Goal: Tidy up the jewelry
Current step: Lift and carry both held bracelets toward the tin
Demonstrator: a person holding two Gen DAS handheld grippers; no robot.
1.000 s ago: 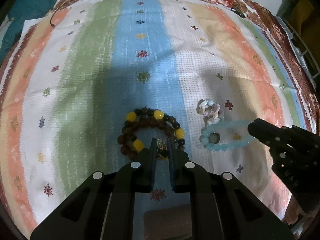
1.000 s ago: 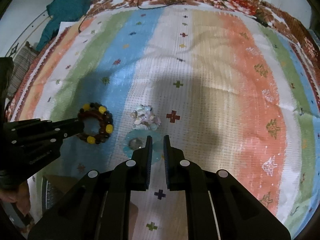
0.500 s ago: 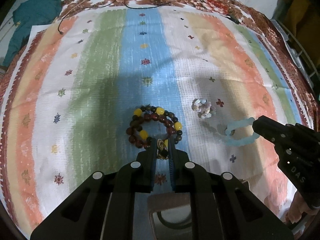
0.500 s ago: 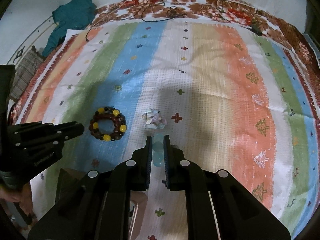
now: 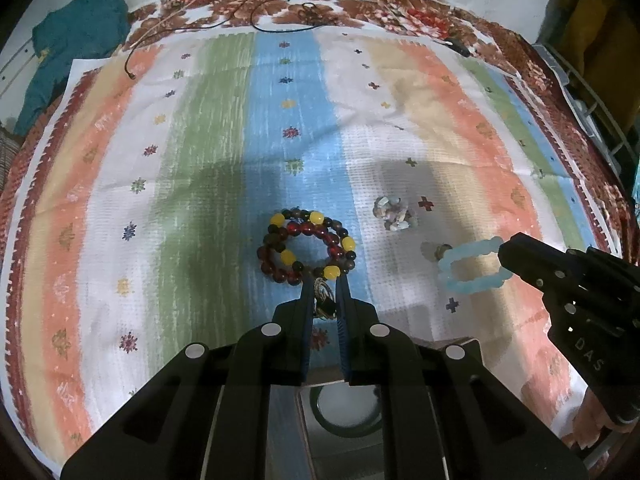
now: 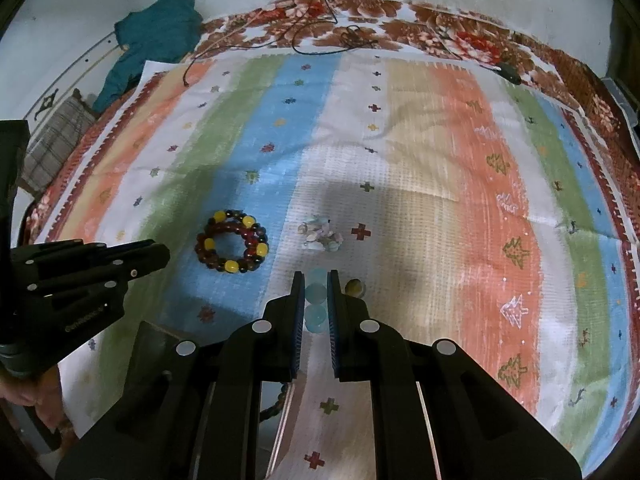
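My left gripper (image 5: pixel 323 280) is shut on a small gold and dark ring-like trinket (image 5: pixel 323 300), held above the striped cloth. A dark red, brown and yellow bead bracelet (image 5: pixel 306 246) lies on the blue stripe just beyond its tips, also in the right wrist view (image 6: pixel 231 246). My right gripper (image 6: pixel 316 276) is shut on a pale blue bead bracelet (image 6: pixel 315 303). In the left wrist view that bracelet (image 5: pixel 472 266) hangs lifted from the right gripper (image 5: pixel 506 254). A pile of pale shell-like stones (image 5: pixel 394 214) lies on the white stripe.
A striped cloth (image 5: pixel 200 160) covers a floral bedspread (image 6: pixel 460 36). An open box with a round green insert (image 5: pixel 348 412) sits under the left gripper. A teal garment (image 6: pixel 156 36) and black cords (image 6: pixel 332 40) lie at the far edge.
Both grippers rose and pulled back from the cloth. The right gripper lifted the pale blue bracelet off the cloth. The box came into view below the left gripper.
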